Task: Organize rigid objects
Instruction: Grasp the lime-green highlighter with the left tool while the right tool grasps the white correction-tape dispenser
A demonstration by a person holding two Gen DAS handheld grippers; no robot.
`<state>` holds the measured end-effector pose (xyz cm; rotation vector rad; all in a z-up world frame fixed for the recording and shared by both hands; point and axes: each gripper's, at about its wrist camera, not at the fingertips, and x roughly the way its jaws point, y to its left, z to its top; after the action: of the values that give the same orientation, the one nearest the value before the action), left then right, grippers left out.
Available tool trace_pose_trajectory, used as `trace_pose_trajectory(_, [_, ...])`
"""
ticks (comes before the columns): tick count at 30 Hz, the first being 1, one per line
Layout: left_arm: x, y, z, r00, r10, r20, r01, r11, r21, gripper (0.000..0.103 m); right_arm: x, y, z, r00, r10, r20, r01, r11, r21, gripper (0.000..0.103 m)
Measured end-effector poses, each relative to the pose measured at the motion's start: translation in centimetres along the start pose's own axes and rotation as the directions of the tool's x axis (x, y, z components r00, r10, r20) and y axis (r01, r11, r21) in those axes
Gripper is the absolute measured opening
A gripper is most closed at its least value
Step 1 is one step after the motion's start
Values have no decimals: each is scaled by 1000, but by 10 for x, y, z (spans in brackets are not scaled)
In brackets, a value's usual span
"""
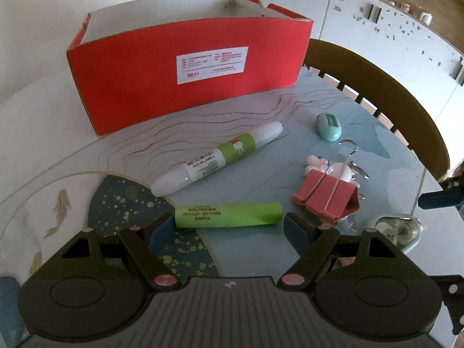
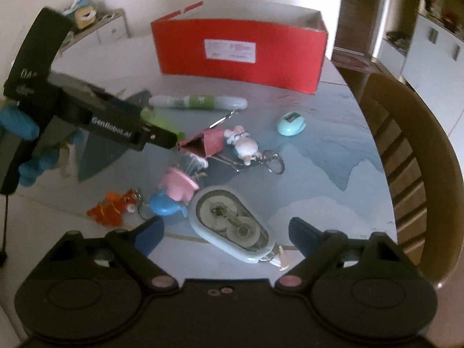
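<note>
Round table (image 1: pixel 333 121) with blue patterned top, curved wooden chair (image 1: pixel 400 101) behind, white cabinets (image 1: pixel 377 43), pale wall (image 1: pixel 43 14)

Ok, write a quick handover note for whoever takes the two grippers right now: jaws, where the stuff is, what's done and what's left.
Left gripper: jaws open, holding nothing, straddling the green tube.
Right gripper: jaws open, holding nothing, straddling the tape dispenser.
On the table: white marker, pink binder clip, mint oval piece, bunny keychain, orange charm, blue and pink figure.
Done: nothing visibly packed; the inside of the red box is mostly hidden.
Left: put every item into the box.
</note>
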<state>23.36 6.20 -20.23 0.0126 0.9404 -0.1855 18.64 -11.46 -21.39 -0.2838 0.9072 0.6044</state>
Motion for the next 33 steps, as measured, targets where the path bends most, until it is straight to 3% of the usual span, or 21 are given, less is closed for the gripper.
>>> trace_pose_trajectory(2, [1,0,0,1000,3,7,-3,1000,1,82,3,-1,0,1000,8,-10,-9,1000,-30,86])
trace_pose_trajectory(11, [4,0,2,1000,-5,25,5,1000,8,82,18,2,1,998,34,-49,-41,987,-156,74])
trace_pose_trajectory(16, [4,-1,2,1000,-4,27,3,1000,13,82,20,-2,4,998,52,-46,-58,987,-151,65])
trace_pose_trajectory(22, [3,-3,1,1000,3,23,-4,1000,31,82,20,-3,4,998,46,-40,-52,989,-139,61])
trace_pose_trajectory(29, [-5,-7,-1,1000,-5,31,3,999,49,82,16,-5,2,1000,5,-29,-7,998,-63,45])
trace_pose_trajectory(33, [-15,-6,0,999,-11,45,9,999,38,82,14,-4,-2,999,-33,-21,33,999,-10,44])
